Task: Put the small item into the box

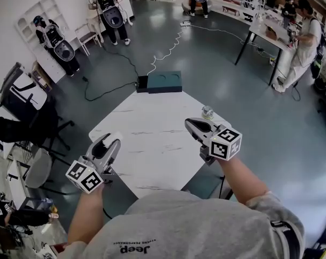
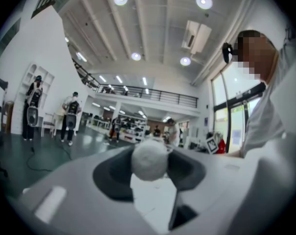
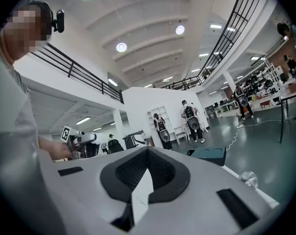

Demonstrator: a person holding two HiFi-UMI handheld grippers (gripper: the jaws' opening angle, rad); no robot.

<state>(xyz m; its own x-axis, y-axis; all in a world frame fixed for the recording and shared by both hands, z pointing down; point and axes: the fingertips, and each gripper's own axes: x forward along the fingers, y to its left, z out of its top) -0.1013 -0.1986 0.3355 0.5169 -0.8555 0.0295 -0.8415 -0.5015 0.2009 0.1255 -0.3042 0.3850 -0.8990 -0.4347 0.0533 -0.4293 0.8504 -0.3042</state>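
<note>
I am holding my left tool (image 1: 115, 140) level over the tabletop (image 1: 152, 144), close to its left edge. It is pinching a small white ball (image 2: 149, 161). Its jaws are standing partly spread, with one dark pad pressing on each side of the ball. The ball is hanging clear above the white marbled surface, well apart from the box (image 1: 165, 82).

I am holding my right tool (image 1: 191, 123) level near the right edge of the tabletop. Its jaws are pressing together at the tips, with nothing between them. Just beyond this tool, a small clear round thing (image 1: 207, 111) is sitting on the tabletop, near the right edge.

The box is dark teal and is lying just past the far edge of the tabletop. I cannot tell what is carrying it. A black block (image 1: 142, 83) is sitting against its left end.

Beyond the tabletop, a black cable (image 1: 106, 88) and a white cable (image 1: 168, 50) are trailing over the grey floor (image 1: 216, 63). Several people wearing backpack rigs (image 1: 111, 9) are standing by the far wall. Another person (image 1: 303, 42) is standing at a table (image 1: 265, 34) on the far right.
</note>
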